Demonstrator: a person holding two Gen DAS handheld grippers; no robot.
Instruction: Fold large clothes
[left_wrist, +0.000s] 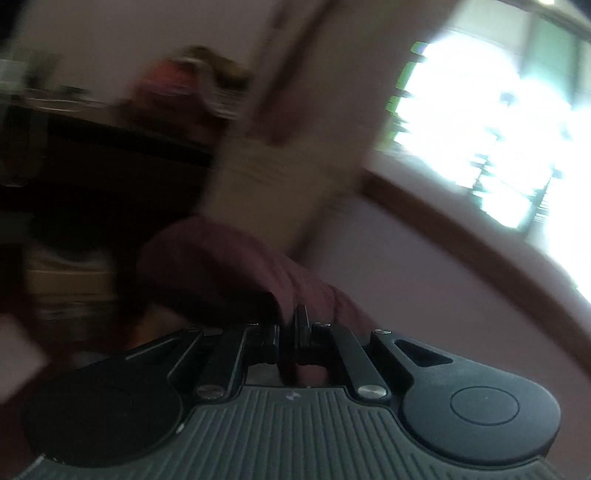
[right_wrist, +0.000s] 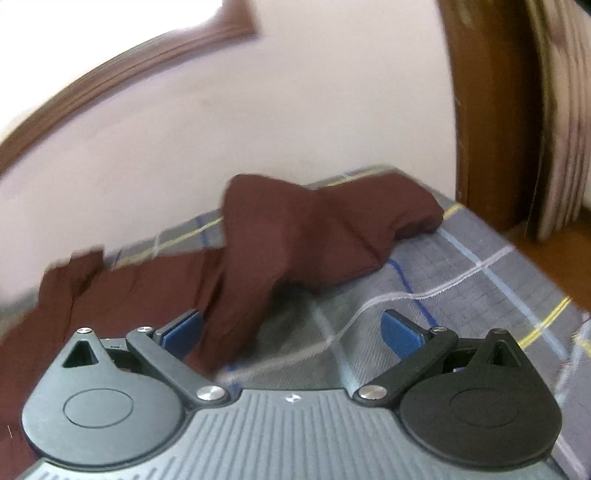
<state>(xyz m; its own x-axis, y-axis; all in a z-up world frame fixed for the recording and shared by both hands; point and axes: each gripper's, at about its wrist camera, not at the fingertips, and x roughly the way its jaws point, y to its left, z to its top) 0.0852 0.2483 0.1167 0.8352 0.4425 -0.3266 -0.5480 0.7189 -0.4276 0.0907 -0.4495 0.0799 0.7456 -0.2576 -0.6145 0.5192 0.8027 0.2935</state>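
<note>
The maroon garment (right_wrist: 295, 236) lies heaped across the far half of the checked bedsheet (right_wrist: 461, 280), its raised hump blocking the middle and its spread running off to the left. To the right of it and nearer, the sheet lies flat and bare, room enough for a gripper to pass. The wall (right_wrist: 258, 110) closes the far side directly behind the cloth. A wooden post (right_wrist: 476, 110) stands at the far right corner, hemming that side. From the left wrist view, blurred, dark furniture (left_wrist: 92, 155) crowds the left; the window (left_wrist: 480, 122) is at the right.
</note>
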